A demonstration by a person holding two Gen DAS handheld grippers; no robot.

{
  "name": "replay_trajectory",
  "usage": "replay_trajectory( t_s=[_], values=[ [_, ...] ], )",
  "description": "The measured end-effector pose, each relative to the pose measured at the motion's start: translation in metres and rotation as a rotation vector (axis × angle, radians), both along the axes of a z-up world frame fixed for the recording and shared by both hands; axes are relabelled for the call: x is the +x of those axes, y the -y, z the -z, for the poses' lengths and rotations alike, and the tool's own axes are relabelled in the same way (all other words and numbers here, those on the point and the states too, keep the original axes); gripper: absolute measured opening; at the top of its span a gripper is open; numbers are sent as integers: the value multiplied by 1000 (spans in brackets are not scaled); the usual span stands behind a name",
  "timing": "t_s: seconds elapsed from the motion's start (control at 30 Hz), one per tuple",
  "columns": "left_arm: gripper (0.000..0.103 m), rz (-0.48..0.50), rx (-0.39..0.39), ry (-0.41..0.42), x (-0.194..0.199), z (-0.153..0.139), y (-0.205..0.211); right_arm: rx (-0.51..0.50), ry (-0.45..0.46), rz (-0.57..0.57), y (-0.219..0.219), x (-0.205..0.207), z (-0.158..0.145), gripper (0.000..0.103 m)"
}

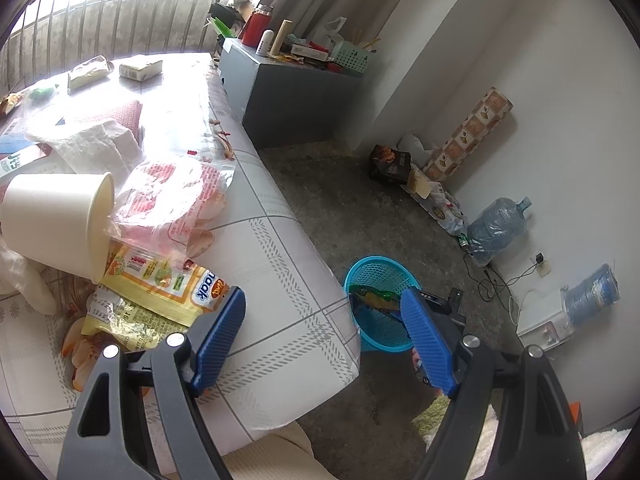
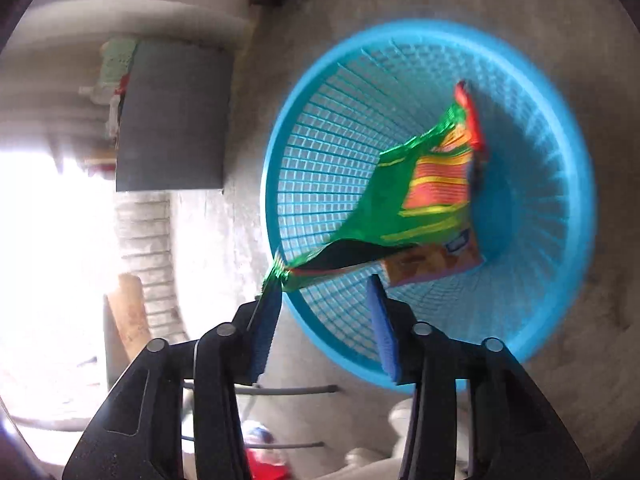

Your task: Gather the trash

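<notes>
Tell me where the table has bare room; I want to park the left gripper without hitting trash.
Bare cloth runs along the table's near edge and corner, between the yellow snack wrappers and the floor drop beside the blue basket. The left gripper hangs open over that strip. Further in it is crowded: the tipped paper cup, clear plastic bag, crumpled tissue.

Basket (image 1: 380, 304) on the floor, just beside the table (image 1: 280, 280) corner, to its right in the left wrist view. Snack wrapper (image 2: 424, 196) inside the basket, one end across the rim. On the table: tipped cup (image 1: 56, 224) at left, snack packets (image 1: 160, 292) below its mouth. Cabinet (image 1: 288, 100) behind the table. Water jug (image 1: 496, 228) against the wall, well right.
</notes>
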State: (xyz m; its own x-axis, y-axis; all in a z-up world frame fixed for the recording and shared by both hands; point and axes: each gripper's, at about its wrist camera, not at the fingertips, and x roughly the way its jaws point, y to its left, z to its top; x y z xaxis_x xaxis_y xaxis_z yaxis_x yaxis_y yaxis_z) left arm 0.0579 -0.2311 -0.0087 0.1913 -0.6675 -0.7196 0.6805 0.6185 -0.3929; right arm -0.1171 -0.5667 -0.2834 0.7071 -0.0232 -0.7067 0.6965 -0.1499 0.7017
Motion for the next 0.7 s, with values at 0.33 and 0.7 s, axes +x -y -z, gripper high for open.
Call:
replay_trajectory(
  t_s=[0.33,0.7],
  values=[
    [78,-9,-3,-8,1,1,-2,221,48,143,-1,-6,39,7],
    [78,-2,-10,-15,0,0,-3,158,-11,-5,-73,-55,-7,13]
  ],
)
